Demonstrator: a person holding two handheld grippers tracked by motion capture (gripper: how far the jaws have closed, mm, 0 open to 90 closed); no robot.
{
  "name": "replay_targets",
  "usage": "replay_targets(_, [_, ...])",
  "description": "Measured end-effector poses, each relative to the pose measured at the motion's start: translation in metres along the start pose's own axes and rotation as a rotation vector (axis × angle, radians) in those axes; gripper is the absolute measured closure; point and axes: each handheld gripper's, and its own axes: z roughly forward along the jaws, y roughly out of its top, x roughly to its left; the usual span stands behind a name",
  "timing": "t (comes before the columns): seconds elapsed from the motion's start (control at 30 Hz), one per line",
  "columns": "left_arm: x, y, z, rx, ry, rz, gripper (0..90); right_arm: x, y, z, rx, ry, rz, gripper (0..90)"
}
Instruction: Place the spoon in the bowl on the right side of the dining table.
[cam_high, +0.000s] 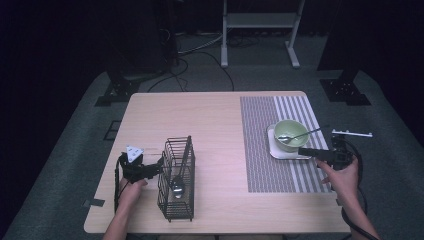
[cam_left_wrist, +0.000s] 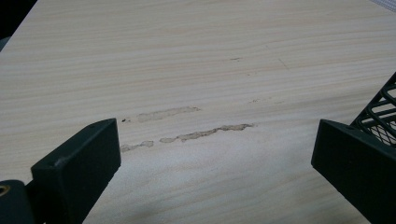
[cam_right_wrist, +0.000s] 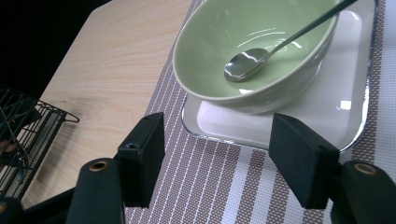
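Both forearms are bare, with no sleeves. The left gripper (cam_high: 159, 166) is black with a grey three-cornered plate on top; the right gripper (cam_high: 301, 151) is black, trailing a dark cable. Each has two blocky matte jaws with brass-ringed screw holes.

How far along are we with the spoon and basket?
One spoon already lies in the wire basket. The right gripper is open before the plate and bowl; a second spoon rests inside, unheld. The left gripper waits open beside the basket.
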Motion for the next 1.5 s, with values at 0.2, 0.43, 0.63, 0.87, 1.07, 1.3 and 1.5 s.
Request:
replay_targets(0.2, [0.0,0.0,0.0,0.001,-0.001,0.002,0.4,0.004,-0.004,0.002,0.01,-0.002,-0.012,35.1])
replay_targets(0.43, [0.0,0.0,0.0,-0.001,0.0,0.001,0.4,0.008,-0.009,0.004,0.013,0.006,-0.023,34.9])
replay_targets(0.63, [0.0,0.0,0.0,-0.001,-0.001,0.001,0.4,0.011,-0.015,0.009,0.022,0.012,-0.028,34.7])
replay_targets(0.87, [0.0,0.0,0.0,-0.001,-0.001,0.003,0.4,0.015,-0.022,0.013,0.039,0.015,-0.04,34.4])
replay_targets(1.07, [0.0,0.0,0.0,-0.001,-0.001,0.001,0.4,0.017,-0.028,0.015,0.052,0.022,-0.046,34.1])
replay_targets(1.3, [0.0,0.0,0.0,0.0,-0.001,0.003,0.4,0.025,-0.032,0.015,0.064,0.032,-0.066,34.2])
replay_targets(1.5, [0.0,0.0,0.0,-0.001,0.0,0.002,0.4,0.031,-0.036,0.017,0.077,0.041,-0.073,34.1])
